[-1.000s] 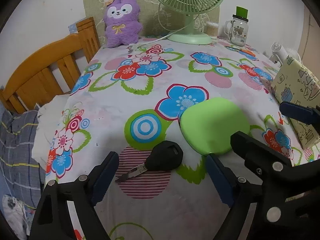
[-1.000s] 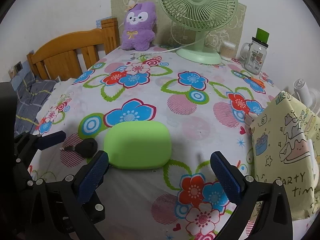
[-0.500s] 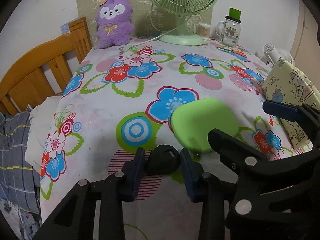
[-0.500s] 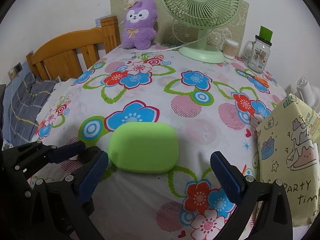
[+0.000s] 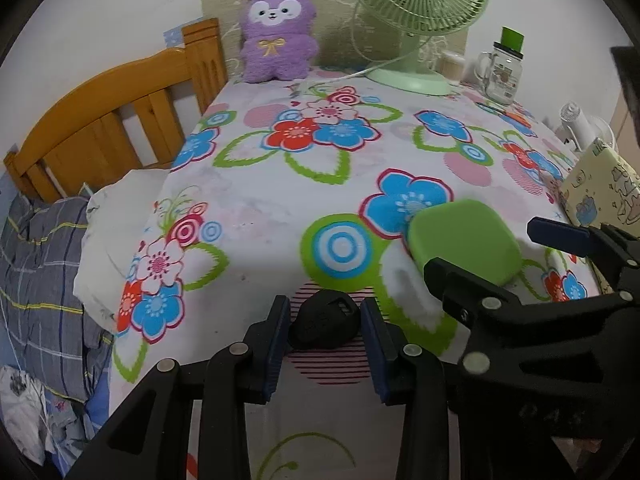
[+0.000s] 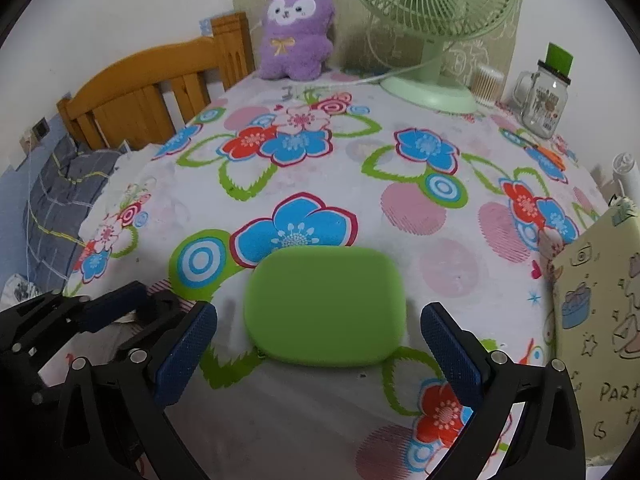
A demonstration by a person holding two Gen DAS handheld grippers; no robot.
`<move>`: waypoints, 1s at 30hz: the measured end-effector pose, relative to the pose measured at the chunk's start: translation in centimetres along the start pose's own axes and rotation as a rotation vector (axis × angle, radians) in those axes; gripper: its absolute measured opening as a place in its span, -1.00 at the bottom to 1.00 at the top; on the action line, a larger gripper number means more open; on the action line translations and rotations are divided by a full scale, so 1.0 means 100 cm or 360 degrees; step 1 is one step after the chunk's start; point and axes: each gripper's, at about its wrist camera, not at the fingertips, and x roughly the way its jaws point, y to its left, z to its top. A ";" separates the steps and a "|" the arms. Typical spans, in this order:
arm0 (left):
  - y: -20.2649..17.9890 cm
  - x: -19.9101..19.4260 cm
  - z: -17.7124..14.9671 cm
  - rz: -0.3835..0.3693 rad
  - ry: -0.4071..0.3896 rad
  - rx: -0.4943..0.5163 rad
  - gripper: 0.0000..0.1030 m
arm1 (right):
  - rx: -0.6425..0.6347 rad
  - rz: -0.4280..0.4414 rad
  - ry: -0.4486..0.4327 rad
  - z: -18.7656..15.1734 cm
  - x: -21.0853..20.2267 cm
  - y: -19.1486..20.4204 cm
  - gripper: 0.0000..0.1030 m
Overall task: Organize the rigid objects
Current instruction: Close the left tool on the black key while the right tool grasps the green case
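Observation:
My left gripper (image 5: 324, 326) is shut on the black head of a key (image 5: 323, 324) at the near edge of the flowered table (image 5: 280, 184); the key's blade is hidden. A green rounded case (image 6: 326, 306) lies flat on the table just right of it, also in the left wrist view (image 5: 464, 240). My right gripper (image 6: 320, 336) is open, its blue pads either side of the case's near edge, not touching it. The left gripper shows at the lower left of the right wrist view (image 6: 116, 312).
A purple plush (image 5: 276, 32), a green fan (image 5: 416, 20), a cotton swab tub (image 6: 486, 84) and a glass jar mug (image 5: 502, 72) stand along the far edge. A yellow gift bag (image 6: 600, 320) stands at the right. A wooden bed headboard (image 5: 108, 120) and bedding lie left.
My left gripper moved forward and closed on the black key head, then lifted it slightly. My right gripper moved closer to the green case, still open.

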 end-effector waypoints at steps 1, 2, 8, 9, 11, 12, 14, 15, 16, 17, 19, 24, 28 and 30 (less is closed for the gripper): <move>0.001 0.000 0.000 0.0003 -0.0001 -0.0001 -0.29 | -0.0001 -0.0001 0.0007 0.000 0.002 -0.001 1.00; 0.001 0.000 0.000 0.0004 0.0000 -0.0001 -0.29 | 0.0002 -0.0019 0.0020 0.001 0.004 -0.001 1.00; 0.001 0.001 0.002 0.0026 0.0003 -0.0005 -0.29 | 0.0061 -0.0032 0.0097 0.003 0.018 -0.010 0.99; 0.002 0.001 0.002 0.0029 0.0004 -0.0008 -0.29 | 0.0067 -0.0028 0.0105 0.004 0.019 -0.011 0.99; 0.003 0.001 0.002 0.0038 0.0008 -0.0004 -0.29 | 0.0065 -0.0027 0.0108 0.004 0.020 -0.009 0.99; 0.003 0.001 0.002 0.0048 0.0008 -0.0001 -0.29 | 0.0057 -0.0030 0.0109 0.004 0.021 -0.008 0.99; 0.000 0.001 0.002 0.0069 0.0003 0.0024 -0.29 | 0.0034 -0.0064 0.0125 0.006 0.023 -0.007 0.98; -0.002 0.000 0.002 0.0090 0.0000 0.0047 -0.29 | 0.0021 -0.0081 0.0124 0.006 0.024 -0.006 0.94; -0.005 0.000 0.002 0.0116 -0.0003 0.0065 -0.29 | -0.0007 -0.0089 0.0108 0.007 0.024 -0.003 0.91; -0.006 0.000 0.002 0.0133 -0.0003 0.0077 -0.29 | -0.0025 -0.0094 0.0103 0.007 0.023 -0.002 0.85; -0.006 0.000 0.002 0.0133 0.0001 0.0079 -0.29 | -0.0024 -0.0089 0.0102 0.006 0.024 -0.003 0.84; -0.010 -0.002 0.000 0.0122 0.0014 0.0083 -0.29 | -0.0025 -0.0089 0.0104 0.003 0.020 -0.006 0.83; -0.017 -0.003 -0.002 0.0099 0.0019 0.0080 -0.29 | -0.0014 -0.0102 0.0112 -0.001 0.015 -0.012 0.83; -0.021 -0.004 -0.003 0.0079 0.0023 0.0076 -0.29 | -0.0018 -0.0110 0.0106 -0.003 0.011 -0.016 0.84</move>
